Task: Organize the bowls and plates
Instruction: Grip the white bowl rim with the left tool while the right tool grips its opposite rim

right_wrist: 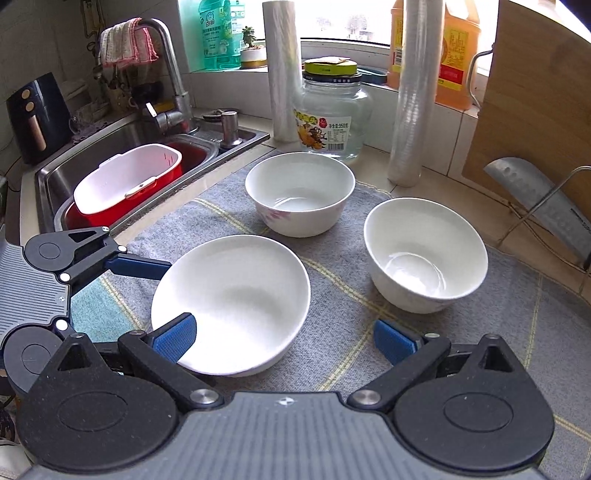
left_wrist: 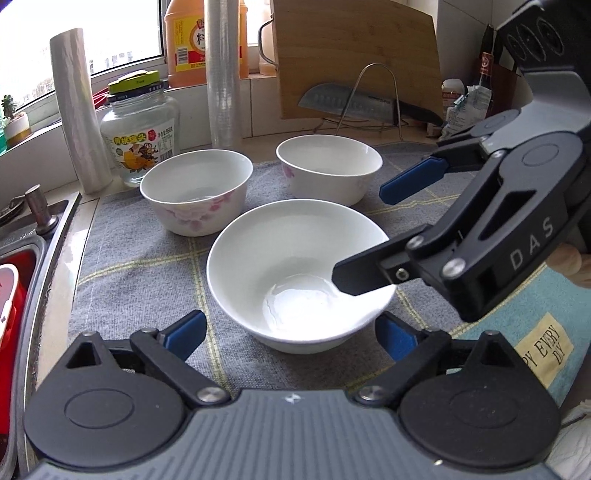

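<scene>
On the grey mat [left_wrist: 122,258] sit three white bowls: a plain bowl [left_wrist: 299,273] nearest, two flowered bowls [left_wrist: 195,190] behind. Both grippers gape. The left gripper [left_wrist: 291,332] straddles the plain bowl without pressing it; the right gripper [right_wrist: 284,338] has one finger [right_wrist: 173,338] inside its rim.

Daylight enters through the window [left_wrist: 122,29] behind the glass jar [left_wrist: 138,127], where the panes are overexposed to white. Illumination is bright and diffuse; shadows beside the bowls are soft. Glare marks the plain white bowl [left_wrist: 299,273]. Focus is sharp. Fisheye distortion bends the edges.
</scene>
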`<state>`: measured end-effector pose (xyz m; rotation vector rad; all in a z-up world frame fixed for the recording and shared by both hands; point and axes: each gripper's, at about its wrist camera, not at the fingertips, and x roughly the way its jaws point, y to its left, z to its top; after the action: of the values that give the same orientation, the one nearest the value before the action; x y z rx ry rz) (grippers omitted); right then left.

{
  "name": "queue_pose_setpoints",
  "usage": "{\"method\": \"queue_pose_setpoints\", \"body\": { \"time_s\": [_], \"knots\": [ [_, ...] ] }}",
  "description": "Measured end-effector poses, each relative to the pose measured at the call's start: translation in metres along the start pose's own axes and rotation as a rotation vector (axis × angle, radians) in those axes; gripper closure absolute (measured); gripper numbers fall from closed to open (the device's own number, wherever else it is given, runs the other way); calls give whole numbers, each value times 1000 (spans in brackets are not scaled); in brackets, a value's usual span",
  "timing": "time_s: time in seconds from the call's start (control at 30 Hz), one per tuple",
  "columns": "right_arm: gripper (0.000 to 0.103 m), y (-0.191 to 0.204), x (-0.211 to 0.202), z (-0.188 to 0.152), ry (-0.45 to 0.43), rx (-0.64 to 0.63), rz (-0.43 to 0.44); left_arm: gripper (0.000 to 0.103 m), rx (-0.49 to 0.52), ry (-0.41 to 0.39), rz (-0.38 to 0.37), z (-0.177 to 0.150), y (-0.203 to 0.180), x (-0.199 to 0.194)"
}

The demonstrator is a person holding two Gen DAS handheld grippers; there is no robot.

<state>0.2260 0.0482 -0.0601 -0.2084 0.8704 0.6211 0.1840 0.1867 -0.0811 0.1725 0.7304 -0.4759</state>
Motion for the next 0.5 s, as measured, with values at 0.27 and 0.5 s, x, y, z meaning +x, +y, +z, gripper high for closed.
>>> {"method": "queue_pose_setpoints", "body": {
  "time_s": [0.27, 0.5],
  "knots": [
    [14, 1, 11, 9, 14, -10, 68, 15, 63, -1, -32, 1, -1, 4],
    [23, 5, 18, 16, 27, -35, 90, 17, 64, -3, -46, 1, -1, 2]
  ]
}}
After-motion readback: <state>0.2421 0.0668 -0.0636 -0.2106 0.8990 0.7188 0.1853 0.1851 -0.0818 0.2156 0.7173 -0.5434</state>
